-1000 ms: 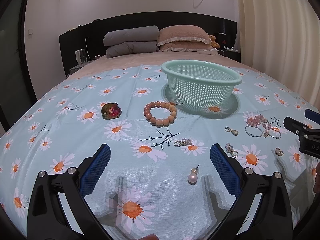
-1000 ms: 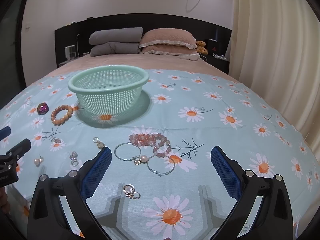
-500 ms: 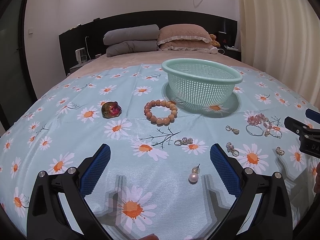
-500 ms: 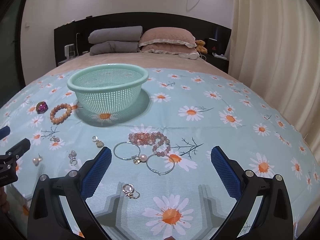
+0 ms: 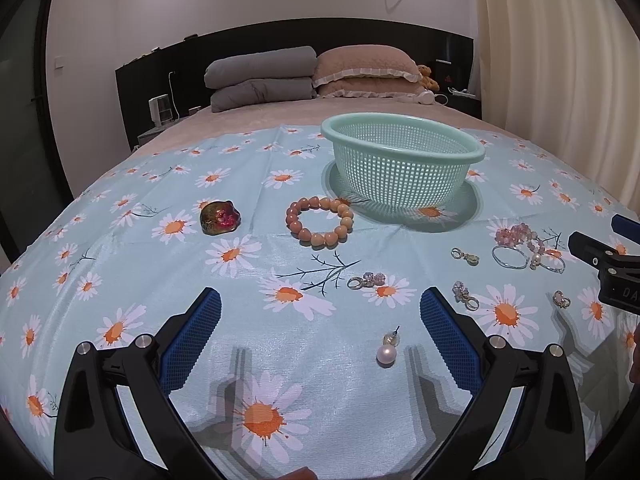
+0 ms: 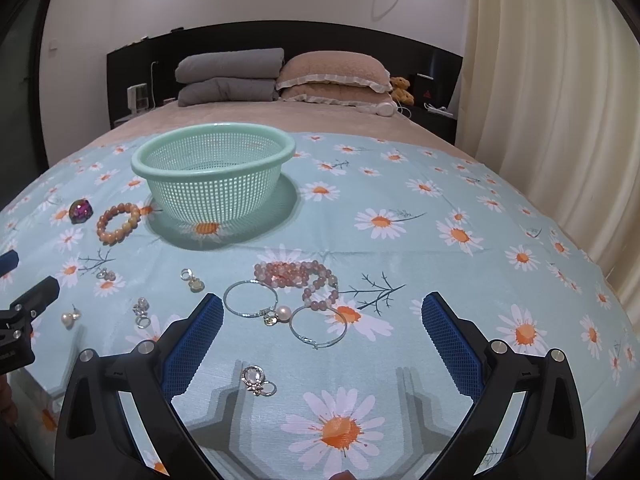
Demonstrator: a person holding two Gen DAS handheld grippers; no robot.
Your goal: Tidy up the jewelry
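Your left gripper (image 5: 320, 312) hovers low over the bed with jaws spread wide and nothing between them; the pearl earring (image 5: 387, 354) lies at lower centre of its view, just inside the right jaw, so it seems the easiest first pick; your right gripper (image 6: 322, 314) is equally wide and empty, with a small charm (image 6: 258, 380) near its left jaw and the hoops (image 6: 318, 326) beyond; farther up, the green basket (image 6: 212, 152) waits empty, probably as the place for everything.
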